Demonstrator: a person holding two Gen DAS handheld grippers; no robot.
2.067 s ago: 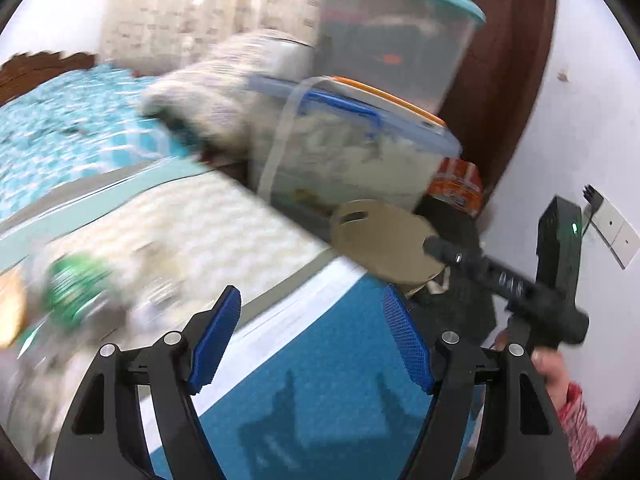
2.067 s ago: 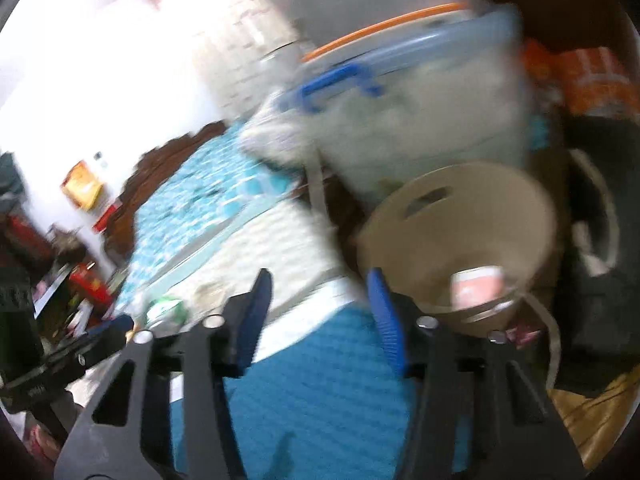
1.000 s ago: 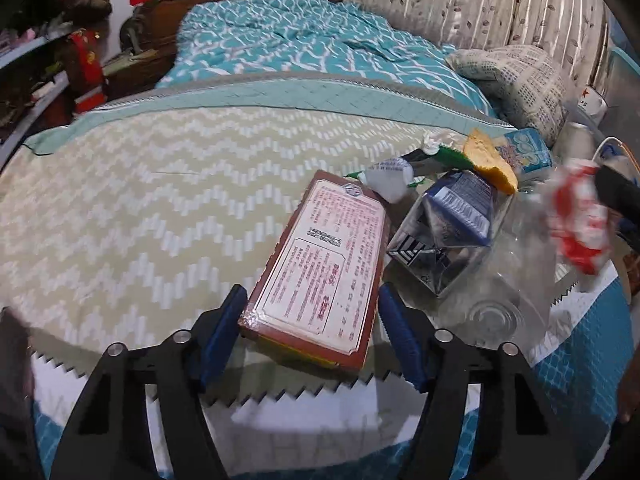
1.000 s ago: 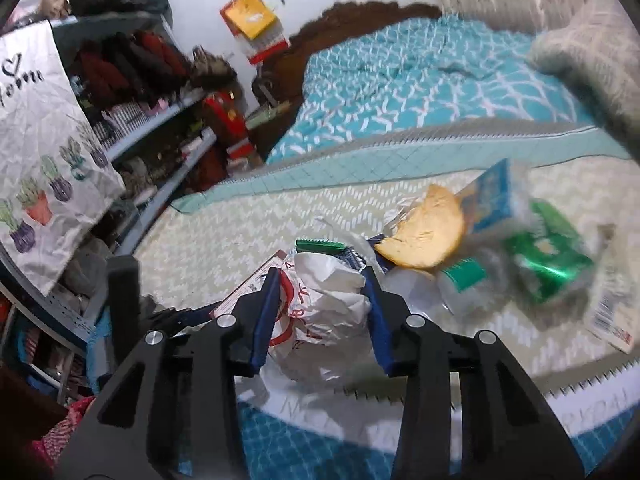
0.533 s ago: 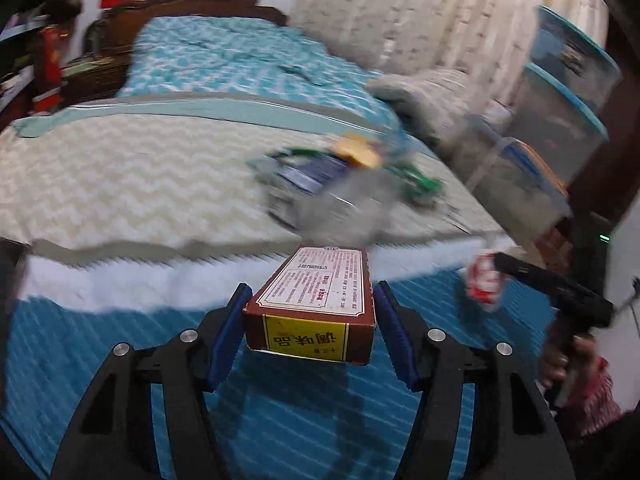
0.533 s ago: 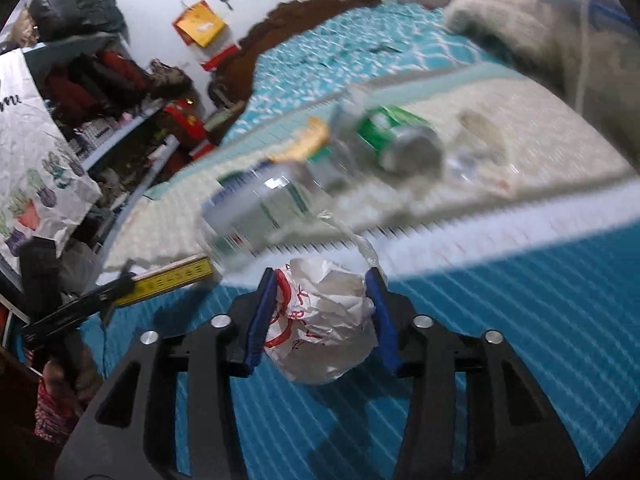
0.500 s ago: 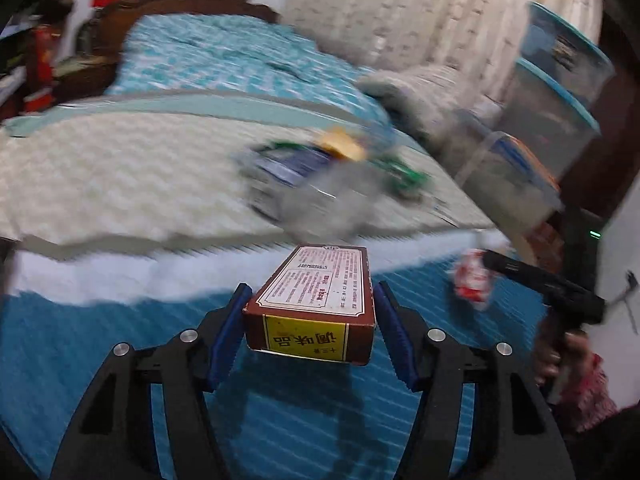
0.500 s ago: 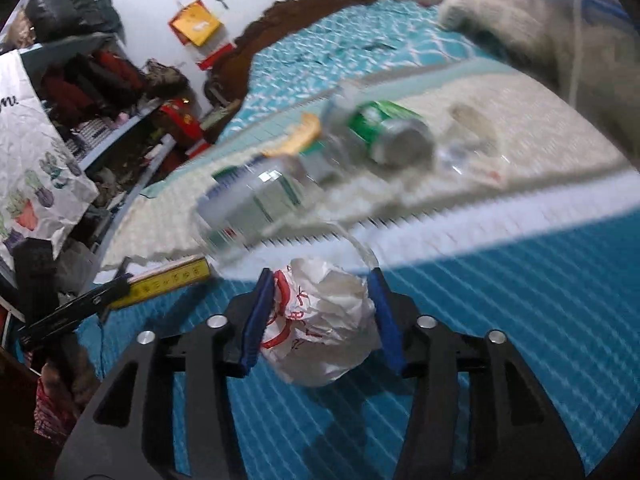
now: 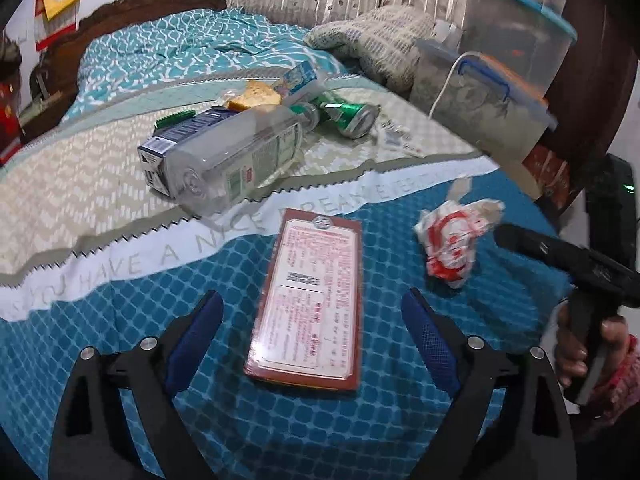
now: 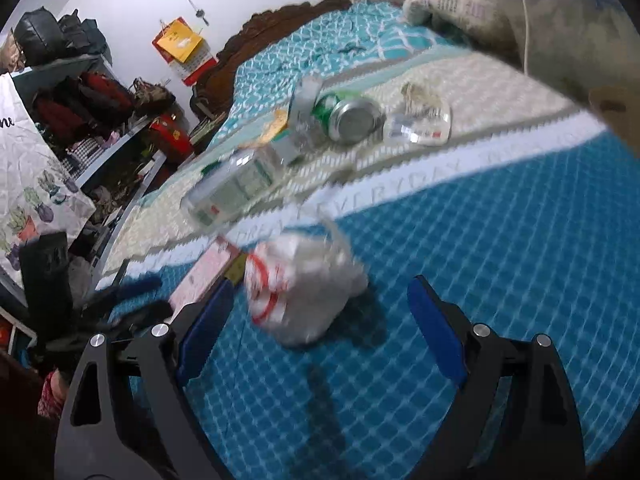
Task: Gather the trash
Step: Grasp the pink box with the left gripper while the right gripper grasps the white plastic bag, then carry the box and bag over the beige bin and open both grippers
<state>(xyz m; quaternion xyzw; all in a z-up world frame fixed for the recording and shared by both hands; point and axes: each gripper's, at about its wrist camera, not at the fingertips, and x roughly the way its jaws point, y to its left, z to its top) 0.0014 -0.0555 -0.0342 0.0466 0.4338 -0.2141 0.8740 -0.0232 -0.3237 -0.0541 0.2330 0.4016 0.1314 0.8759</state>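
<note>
My left claw (image 9: pixel 310 332) is spreading wide, its blue pads clear of the flat red box (image 9: pixel 312 300) that lies between them on the teal blanket (image 9: pixel 120 320) of the bed. Nothing presses on the box — it rests flat, label up. My right claw (image 10: pixel 316 324) is opening too, and the crumpled white-and-red wrapper (image 10: pixel 300 288) sits on the blanket between its pads, touching neither as far as I can see through the blur. From the left wrist the same wrapper (image 9: pixel 454 242) lies just to the right of the box, near the tip of my right claw.

Further up the bed, on the pale zigzag cover, the rest of the trash lies in a heap: a clear plastic bottle (image 9: pixel 236 156) on its side, a blue carton (image 9: pixel 176 136) beside it, a green can (image 9: pixel 352 114) — and a crushed clear cup (image 10: pixel 418 124) close by the can.
</note>
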